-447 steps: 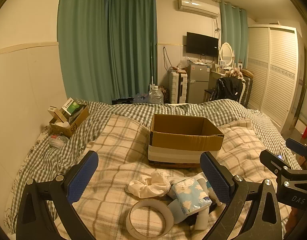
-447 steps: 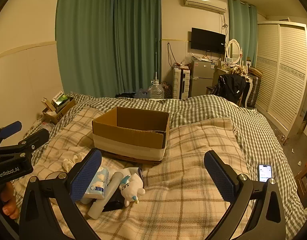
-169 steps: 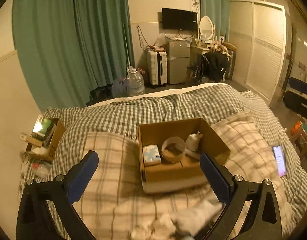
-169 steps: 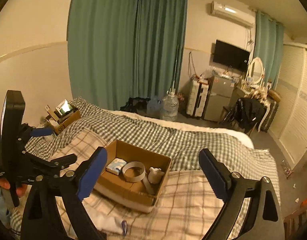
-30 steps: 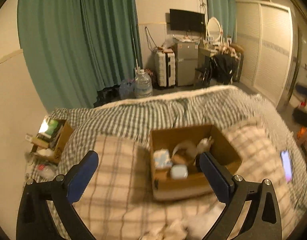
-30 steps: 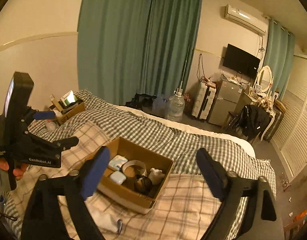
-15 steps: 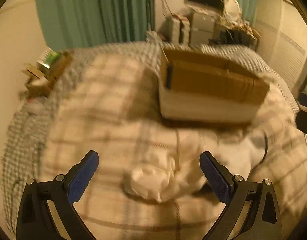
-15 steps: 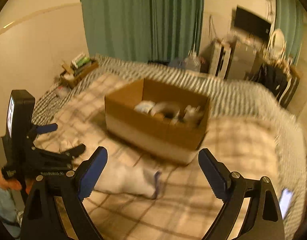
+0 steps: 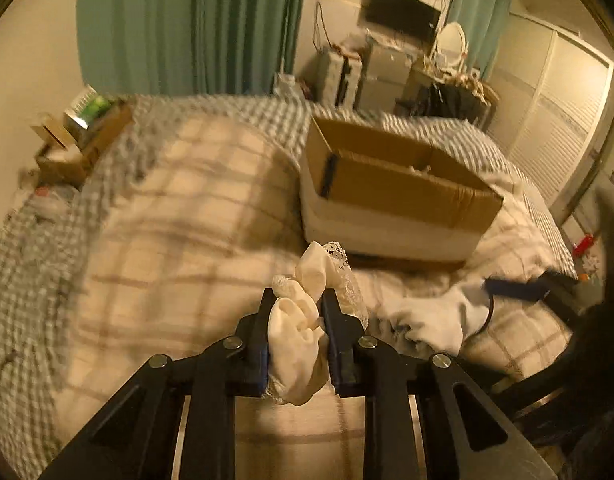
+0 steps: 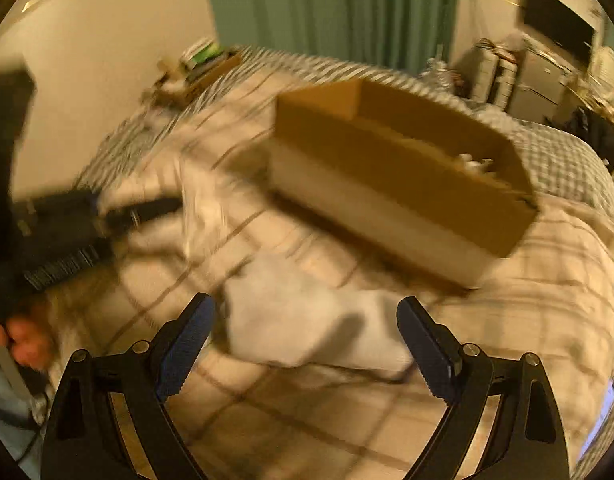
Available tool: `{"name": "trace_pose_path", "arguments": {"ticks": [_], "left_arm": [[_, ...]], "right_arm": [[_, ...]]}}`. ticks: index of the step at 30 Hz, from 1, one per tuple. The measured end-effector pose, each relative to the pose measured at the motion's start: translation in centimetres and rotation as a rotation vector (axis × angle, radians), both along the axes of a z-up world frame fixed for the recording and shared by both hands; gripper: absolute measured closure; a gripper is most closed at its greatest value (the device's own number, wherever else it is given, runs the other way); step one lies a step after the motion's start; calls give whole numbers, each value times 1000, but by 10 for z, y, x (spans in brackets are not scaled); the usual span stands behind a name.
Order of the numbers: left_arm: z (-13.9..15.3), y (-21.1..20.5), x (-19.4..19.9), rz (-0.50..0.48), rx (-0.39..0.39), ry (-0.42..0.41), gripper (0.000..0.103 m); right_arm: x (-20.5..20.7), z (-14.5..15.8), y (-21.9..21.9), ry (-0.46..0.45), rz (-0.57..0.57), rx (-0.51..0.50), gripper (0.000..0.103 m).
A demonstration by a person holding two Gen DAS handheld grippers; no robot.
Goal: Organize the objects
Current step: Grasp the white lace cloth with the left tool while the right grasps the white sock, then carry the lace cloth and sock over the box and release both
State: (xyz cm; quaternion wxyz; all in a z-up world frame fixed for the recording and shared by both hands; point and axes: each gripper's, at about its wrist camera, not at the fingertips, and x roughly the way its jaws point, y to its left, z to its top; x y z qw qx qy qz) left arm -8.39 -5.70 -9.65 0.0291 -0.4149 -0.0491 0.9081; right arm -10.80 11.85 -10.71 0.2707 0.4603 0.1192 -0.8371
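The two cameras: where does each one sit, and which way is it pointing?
Left wrist view: sits on the left gripper, looking along its jaws, shut on a cream lace-trimmed cloth, toward the open brown cardboard box; the right gripper's tip shows at right.
Right wrist view: sits on the right gripper, jaws open over a white crumpled garment; the left gripper and fingers holding it show blurred at left.
Shared: the box, the garment, the plaid quilt, the green curtains.
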Motion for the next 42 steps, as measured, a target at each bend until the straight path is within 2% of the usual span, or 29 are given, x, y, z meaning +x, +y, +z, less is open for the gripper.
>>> {"name": "trace_pose_path", "arguments": {"ticks": [6,11,16,19,25,31,38,42], "left_arm": [[4,-7,7,32,0,3,81],[-1,-6,10,42,0,-14,81],[-2,-7,16,61,4,-32,81],[5,-3,21,65,-9,-24,81],[24,11,26,46,-35,4,81],[60,29,23,46,-89,103,81],[118,47,-19,18,-122,217,81],[142,60,-47,6,-171,299,81]], "right_arm": [[0,-26,-22,-34,27,100,11],[2,-28,-18,-24,8,126,27],[11,-16,-15,21,17,110,51],[20,-1,-10,54,9,80,57],[40,50,7,167,26,30,59],[38,109,27,309,-4,29,59],[23,175,40,456,-46,5,59],[-8,200,45,474,-80,-22,59]]}}
